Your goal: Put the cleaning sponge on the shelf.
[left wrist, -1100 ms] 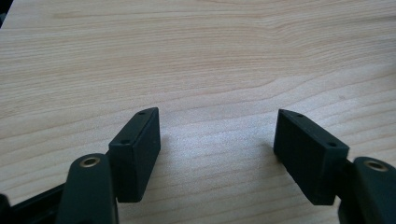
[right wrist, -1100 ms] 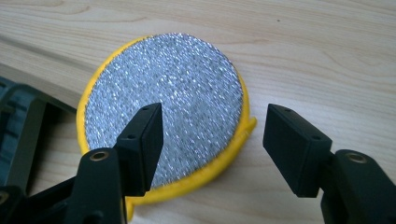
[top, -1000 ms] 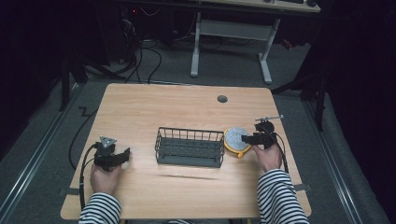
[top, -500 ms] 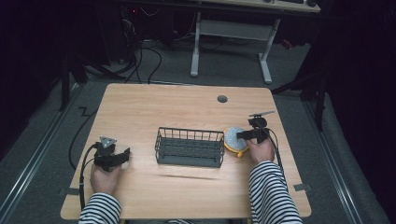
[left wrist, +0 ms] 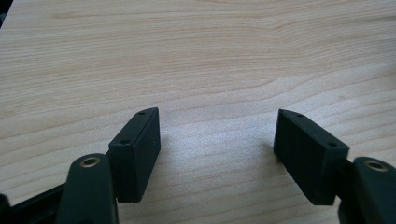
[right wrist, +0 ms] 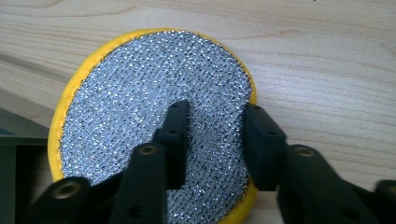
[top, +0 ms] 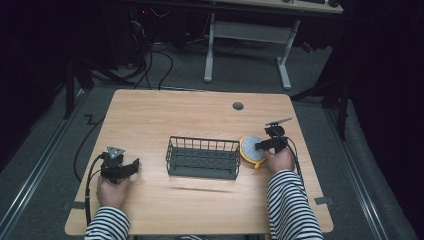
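Right gripper point(right wrist: 212, 140) just closing, pinching sponge point(right wrist: 140, 112) right of basket point(top: 202, 157); left gripper point(left wrist: 217, 154) spread over bare table point(left wrist: 196, 56).

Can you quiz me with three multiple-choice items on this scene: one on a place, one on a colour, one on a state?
1. Where does the round scouring pad lie?
A. inside the wire basket
B. on the table, right of the wire basket
C. at the table's far edge

2. What colour is the scouring pad's rim?
A. yellow
B. red
C. green

3. How do the left gripper's jaws stand?
A. shut on the basket
B. shut on the pad
C. open over bare table

Answers: 1 B, the high view shows it beside the basket's right end. 2 A, the right gripper view shows a yellow edge around silver mesh. 3 C, the left gripper view shows wood between the jaws.
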